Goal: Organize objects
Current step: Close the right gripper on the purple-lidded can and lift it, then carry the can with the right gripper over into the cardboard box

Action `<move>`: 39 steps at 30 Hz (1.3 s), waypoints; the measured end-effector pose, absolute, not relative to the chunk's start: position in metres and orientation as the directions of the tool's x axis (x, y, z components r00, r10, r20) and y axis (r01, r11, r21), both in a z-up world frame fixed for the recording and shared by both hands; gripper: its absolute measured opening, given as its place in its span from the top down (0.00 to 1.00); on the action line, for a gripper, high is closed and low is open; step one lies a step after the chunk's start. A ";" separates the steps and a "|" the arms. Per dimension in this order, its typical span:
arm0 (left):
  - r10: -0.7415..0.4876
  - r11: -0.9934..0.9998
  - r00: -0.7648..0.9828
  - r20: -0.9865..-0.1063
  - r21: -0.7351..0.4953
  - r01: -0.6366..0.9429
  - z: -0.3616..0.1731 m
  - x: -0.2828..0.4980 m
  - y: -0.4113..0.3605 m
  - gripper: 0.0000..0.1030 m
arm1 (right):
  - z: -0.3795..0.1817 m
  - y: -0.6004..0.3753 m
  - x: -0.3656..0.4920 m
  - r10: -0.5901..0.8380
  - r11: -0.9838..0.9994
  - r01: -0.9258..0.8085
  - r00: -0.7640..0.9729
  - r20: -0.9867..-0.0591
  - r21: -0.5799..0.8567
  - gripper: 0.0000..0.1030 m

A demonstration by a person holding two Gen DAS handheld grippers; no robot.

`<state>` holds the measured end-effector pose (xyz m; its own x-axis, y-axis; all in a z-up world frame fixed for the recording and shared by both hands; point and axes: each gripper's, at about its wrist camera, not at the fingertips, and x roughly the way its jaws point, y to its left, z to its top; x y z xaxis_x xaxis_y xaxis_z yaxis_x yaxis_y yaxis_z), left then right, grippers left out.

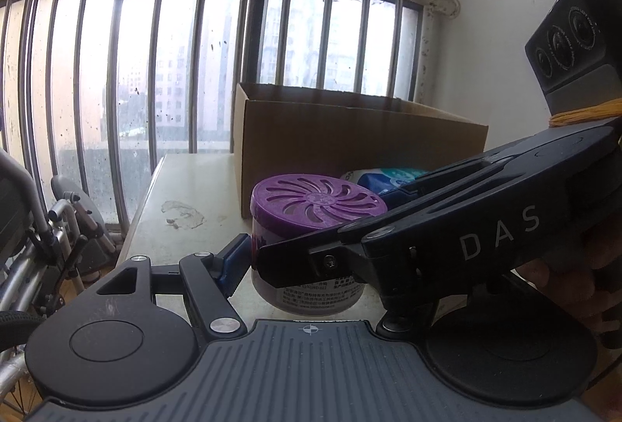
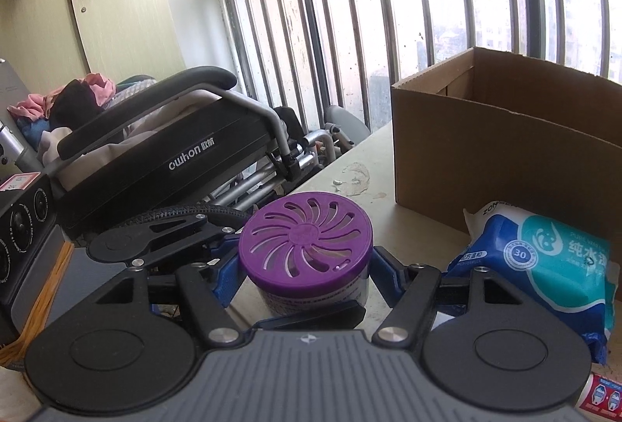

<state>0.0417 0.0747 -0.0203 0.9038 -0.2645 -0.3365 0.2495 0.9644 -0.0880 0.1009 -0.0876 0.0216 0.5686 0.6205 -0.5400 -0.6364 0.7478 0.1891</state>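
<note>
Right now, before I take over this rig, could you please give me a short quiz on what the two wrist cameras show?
1. True or false: the brown cardboard box has its top closed.
2. What sits between the jaws of the right gripper? A) a blue-and-white plastic wipes pack B) the round tub with a purple vented lid C) nothing
3. In the right wrist view, on which side of the tub does the wipes pack lie?
Key: 1 false, the top is open. 2 B. 3 the right side.
</note>
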 end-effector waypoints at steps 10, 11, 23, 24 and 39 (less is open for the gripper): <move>-0.292 0.954 0.920 -0.261 -0.018 0.298 0.016 0.045 0.052 0.35 | 0.066 -0.111 0.092 0.615 0.758 -0.641 0.638 -0.464 0.123 0.30; -0.294 0.953 0.922 -0.252 -0.007 0.302 0.021 0.047 0.048 0.35 | 0.074 -0.115 0.094 0.612 0.762 -0.635 0.646 -0.455 0.124 0.30; -0.338 0.934 0.922 -0.189 0.053 0.353 0.068 0.113 0.014 0.37 | 0.136 -0.151 0.148 0.541 0.819 -0.571 0.739 -0.402 0.053 0.30; -0.343 0.931 0.921 -0.187 0.063 0.359 0.070 0.119 0.013 0.37 | 0.139 -0.155 0.156 0.543 0.820 -0.569 0.736 -0.404 0.064 0.30; -0.309 0.899 0.815 -0.490 0.128 0.418 0.051 0.255 0.014 0.37 | 0.095 -0.157 0.316 0.497 0.856 -0.445 0.566 -0.657 0.265 0.33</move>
